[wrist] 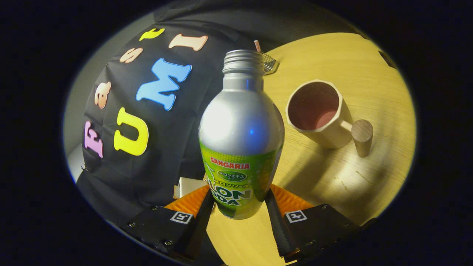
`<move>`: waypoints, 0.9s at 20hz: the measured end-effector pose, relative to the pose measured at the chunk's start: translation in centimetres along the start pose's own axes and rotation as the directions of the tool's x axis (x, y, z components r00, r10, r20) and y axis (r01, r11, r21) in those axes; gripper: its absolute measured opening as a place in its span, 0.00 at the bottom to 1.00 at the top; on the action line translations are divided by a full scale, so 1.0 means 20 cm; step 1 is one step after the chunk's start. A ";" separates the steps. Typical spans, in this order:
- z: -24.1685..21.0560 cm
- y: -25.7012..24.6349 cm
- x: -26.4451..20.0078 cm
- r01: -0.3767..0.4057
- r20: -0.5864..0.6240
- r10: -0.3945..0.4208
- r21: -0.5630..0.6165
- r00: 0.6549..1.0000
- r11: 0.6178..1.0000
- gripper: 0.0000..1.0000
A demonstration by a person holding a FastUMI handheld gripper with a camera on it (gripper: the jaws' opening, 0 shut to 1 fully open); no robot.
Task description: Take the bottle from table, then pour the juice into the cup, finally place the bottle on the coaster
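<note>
Gripper fingers clamp the bottle's lower body from both sides, holding it off the table, and the view is rolled so the tabletop slants. Its long axis runs straight out from the fingers, uncapped threaded neck farthest from the camera; the body is silver above, green-labelled below. Beyond, right of the bottle, a cup sits on the table, its mouth open and its knobbed handle towards the gripper.

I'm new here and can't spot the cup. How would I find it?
Start at the round wooden table. Beyond the tool, which grips a bottle, the cup stands beside that bottle. It is pale, open-topped, faceted, with a stubby wooden peg handle.
</note>
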State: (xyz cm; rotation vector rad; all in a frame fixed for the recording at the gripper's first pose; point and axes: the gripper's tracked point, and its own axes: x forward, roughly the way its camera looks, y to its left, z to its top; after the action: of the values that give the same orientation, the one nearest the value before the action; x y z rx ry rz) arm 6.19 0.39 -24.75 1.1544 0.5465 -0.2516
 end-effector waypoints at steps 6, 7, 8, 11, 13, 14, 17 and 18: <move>0.01 0.06 0.09 0.058 0.078 -0.039 -0.257 0.996 0.965 0.76; 0.01 0.07 0.11 0.069 0.093 -0.045 -0.287 0.995 0.956 0.76; -0.01 0.08 0.12 0.080 0.104 -0.049 -0.314 0.993 0.946 0.76; -0.02 0.10 0.18 0.129 0.143 -0.077 -0.405 0.987 0.905 0.76; -0.02 0.10 0.21 0.174 0.173 -0.103 -0.467 0.979 0.867 0.76; -0.02 0.10 0.23 0.192 0.192 -0.110 -0.492 0.975 0.849 0.76; 0.01 0.13 0.27 0.222 0.242 -0.102 -0.543 0.965 0.810 0.76; 0.01 0.14 0.29 0.228 0.251 -0.099 -0.559 0.963 0.797 0.76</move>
State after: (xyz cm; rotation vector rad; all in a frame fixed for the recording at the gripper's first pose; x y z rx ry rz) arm 12.47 1.87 -25.58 0.4668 0.4885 -0.3229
